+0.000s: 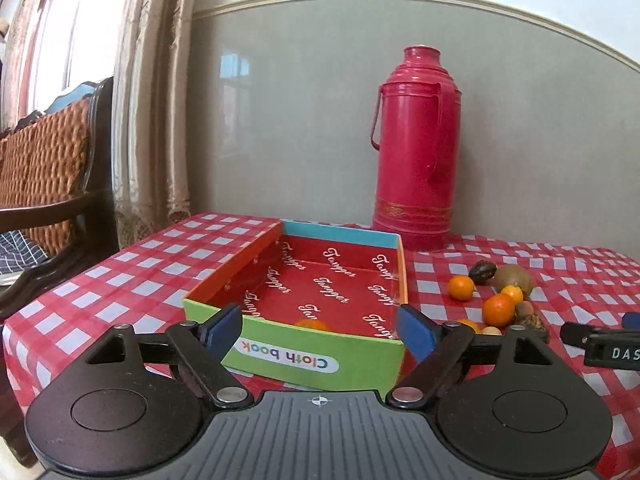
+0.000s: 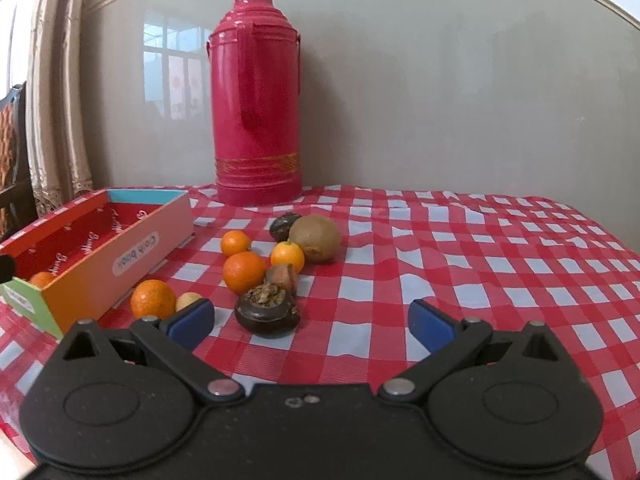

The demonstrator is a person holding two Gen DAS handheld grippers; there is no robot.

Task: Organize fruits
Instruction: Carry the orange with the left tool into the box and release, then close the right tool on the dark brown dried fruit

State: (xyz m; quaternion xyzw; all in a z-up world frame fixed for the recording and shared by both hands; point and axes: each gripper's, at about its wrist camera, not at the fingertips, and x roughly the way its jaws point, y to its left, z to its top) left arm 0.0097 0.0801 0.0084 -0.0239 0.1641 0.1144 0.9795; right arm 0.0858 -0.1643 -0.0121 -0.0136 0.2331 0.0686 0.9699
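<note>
A colourful open box [image 1: 288, 354] with a red printed lining lies on the checked tablecloth. One orange [image 1: 314, 325] rests inside against its near green wall. My left gripper [image 1: 320, 332] is open just in front of that wall, with nothing in it. To the right of the box lies a heap of fruit: several oranges [image 2: 244, 272], a brown kiwi [image 2: 315, 238], two dark round fruits [image 2: 267, 312] and a small pale one [image 2: 188, 301]. My right gripper [image 2: 312, 320] stands open and empty just short of the nearest dark fruit.
A tall pink thermos [image 2: 258, 100] stands at the back against the grey wall. A wooden chair with a wicker cushion [image 1: 44, 168] and a curtain [image 1: 156, 120] are off the table's left edge. Bare tablecloth [image 2: 500, 264] stretches to the right of the fruit.
</note>
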